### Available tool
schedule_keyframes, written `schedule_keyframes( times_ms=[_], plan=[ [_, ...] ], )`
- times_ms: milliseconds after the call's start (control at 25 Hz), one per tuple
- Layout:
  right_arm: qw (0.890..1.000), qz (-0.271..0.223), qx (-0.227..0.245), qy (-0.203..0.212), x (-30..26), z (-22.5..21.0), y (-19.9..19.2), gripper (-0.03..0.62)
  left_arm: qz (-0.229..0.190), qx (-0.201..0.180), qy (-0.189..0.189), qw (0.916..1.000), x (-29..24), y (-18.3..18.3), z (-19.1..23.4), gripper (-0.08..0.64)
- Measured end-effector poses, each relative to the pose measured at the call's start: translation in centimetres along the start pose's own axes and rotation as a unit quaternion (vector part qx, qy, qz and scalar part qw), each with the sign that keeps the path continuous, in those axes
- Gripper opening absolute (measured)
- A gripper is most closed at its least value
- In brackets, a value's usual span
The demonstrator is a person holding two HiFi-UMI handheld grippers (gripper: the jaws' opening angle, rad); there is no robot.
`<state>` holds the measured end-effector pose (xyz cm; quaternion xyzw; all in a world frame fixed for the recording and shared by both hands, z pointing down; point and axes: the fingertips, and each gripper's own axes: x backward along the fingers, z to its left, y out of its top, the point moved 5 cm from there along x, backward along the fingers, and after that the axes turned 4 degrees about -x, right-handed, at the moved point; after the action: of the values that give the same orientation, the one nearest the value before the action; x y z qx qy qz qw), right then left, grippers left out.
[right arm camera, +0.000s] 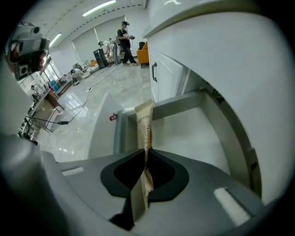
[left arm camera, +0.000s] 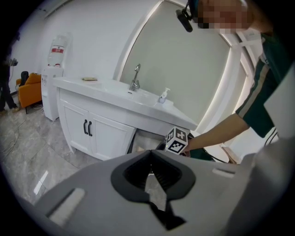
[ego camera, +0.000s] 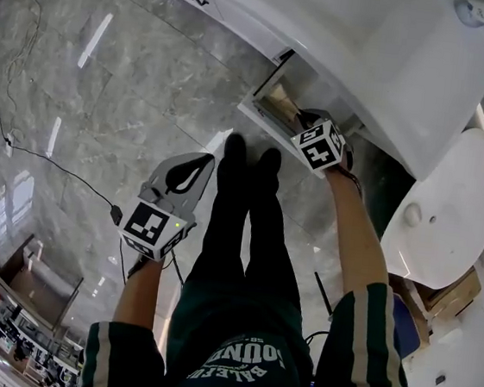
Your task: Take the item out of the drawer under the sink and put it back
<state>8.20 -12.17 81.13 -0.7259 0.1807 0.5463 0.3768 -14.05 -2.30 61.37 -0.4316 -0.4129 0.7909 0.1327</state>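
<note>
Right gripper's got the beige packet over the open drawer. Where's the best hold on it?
Pinch the two flat faces near mid-length, coming from above. The packet is thin and flat, so the right gripper seats its pads on the broad sides, and its free end hangs toward the drawer.

The drawer stands pulled out of the cabinet below the sink, over the floor. In the left gripper view, two cabinet doors lie left of the drawer. Past the cabinet's left end a water dispenser stands against the wall. On the tabletop the faucet stands behind the sink, a soap dispenser just right of it, and a small flat thing near the left end. The right gripper hangs above the open drawer, a packet upright between its jaws. The left gripper is well apart to the left, over the floor. A toilet stands right of the cabinet.
</note>
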Motion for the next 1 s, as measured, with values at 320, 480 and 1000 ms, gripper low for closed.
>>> schedule_keyframes(
  times_ms=[320,480,1000],
  plan=[
    [0.999,0.049,-0.014,0.014,-3.4,-0.7,-1.4,0.025,-0.002,-0.005,0.002,1.0,-1.1,0.0,1.5,0.049],
    [0.995,0.087,-0.034,0.033,-4.7,-0.2,-2.5,0.025,-0.002,-0.002,0.001,1.0,-1.6,-0.1,1.6,0.049],
    [0.995,0.021,-0.097,0.009,1.7,-0.4,-1.3,0.058,-0.014,-0.016,-0.004,0.9998,-0.7,3.2,0.1,0.049]
  ],
)
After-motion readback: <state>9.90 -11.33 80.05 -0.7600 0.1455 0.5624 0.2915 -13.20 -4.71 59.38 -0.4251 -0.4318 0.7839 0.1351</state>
